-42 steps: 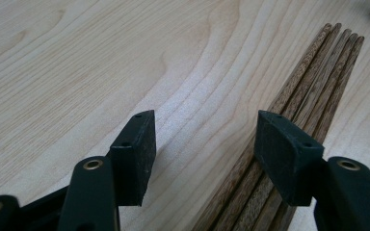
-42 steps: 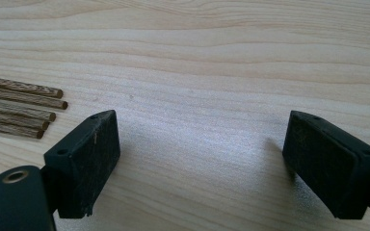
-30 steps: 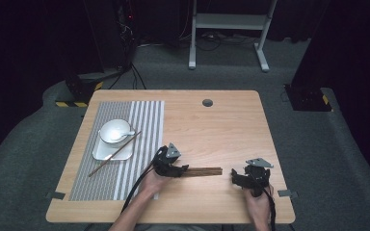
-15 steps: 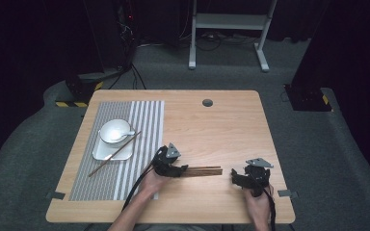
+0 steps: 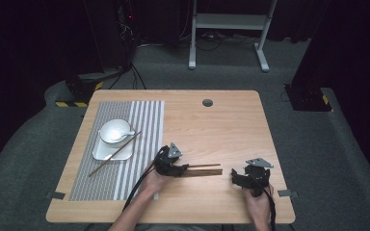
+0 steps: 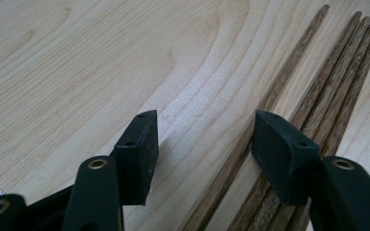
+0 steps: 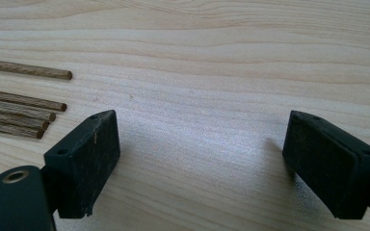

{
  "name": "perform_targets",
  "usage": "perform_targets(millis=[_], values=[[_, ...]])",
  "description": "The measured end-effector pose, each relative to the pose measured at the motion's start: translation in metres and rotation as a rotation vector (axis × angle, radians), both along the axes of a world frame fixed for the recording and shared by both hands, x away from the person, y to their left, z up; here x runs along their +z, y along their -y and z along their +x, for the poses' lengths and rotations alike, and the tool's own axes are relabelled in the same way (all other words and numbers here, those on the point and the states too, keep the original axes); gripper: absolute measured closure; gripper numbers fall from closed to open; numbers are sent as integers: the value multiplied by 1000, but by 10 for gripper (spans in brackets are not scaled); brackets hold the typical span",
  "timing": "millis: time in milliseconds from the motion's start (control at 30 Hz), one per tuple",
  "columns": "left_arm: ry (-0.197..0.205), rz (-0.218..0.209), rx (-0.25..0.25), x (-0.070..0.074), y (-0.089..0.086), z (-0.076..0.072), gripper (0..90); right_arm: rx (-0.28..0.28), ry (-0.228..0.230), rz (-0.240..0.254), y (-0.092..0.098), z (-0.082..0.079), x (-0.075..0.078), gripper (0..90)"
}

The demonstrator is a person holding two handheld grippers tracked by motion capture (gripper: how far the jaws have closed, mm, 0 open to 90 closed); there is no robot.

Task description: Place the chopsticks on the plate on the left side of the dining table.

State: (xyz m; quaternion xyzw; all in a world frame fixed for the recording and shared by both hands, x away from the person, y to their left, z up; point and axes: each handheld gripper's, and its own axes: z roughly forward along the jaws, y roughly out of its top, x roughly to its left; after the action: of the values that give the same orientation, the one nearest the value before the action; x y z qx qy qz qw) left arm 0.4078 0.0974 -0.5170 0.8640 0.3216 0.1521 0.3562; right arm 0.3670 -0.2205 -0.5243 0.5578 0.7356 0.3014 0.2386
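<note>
Nothing on the table (image 5: 231, 120) has shifted; only your left tongs (image 6: 204, 144) have just been closing, one loose chopstick (image 6: 250, 139) between the pads, not yet pinched. Centre it before squeezing: the chopstick bundle (image 5: 203, 172) touches at 3 o'clock. Right tongs (image 7: 200, 154) gape empty, chopstick tips at their 9 o'clock. Bowl (image 5: 114, 131) and plate (image 5: 107, 151) sit clear at 10 o'clock on the mat (image 5: 144, 120).

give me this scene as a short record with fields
left tool: open, jaws just been closing, one chopstick between them, pads not pressing it
right tool: open over bare table
chopsticks: loose group between the tools
mat: table's left side
plate: on mat, bowl and one chopstick resting on it
</note>
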Motion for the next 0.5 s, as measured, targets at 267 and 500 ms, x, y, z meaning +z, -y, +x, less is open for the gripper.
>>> perform_targets(millis=[267, 500], values=[[1, -2, -14, 0, 3, 3, 495, -1, 0, 0, 0, 0, 0, 127], [3, 4, -9, 0, 3, 8, 521, -1, 0, 0, 0, 0, 0, 127]])
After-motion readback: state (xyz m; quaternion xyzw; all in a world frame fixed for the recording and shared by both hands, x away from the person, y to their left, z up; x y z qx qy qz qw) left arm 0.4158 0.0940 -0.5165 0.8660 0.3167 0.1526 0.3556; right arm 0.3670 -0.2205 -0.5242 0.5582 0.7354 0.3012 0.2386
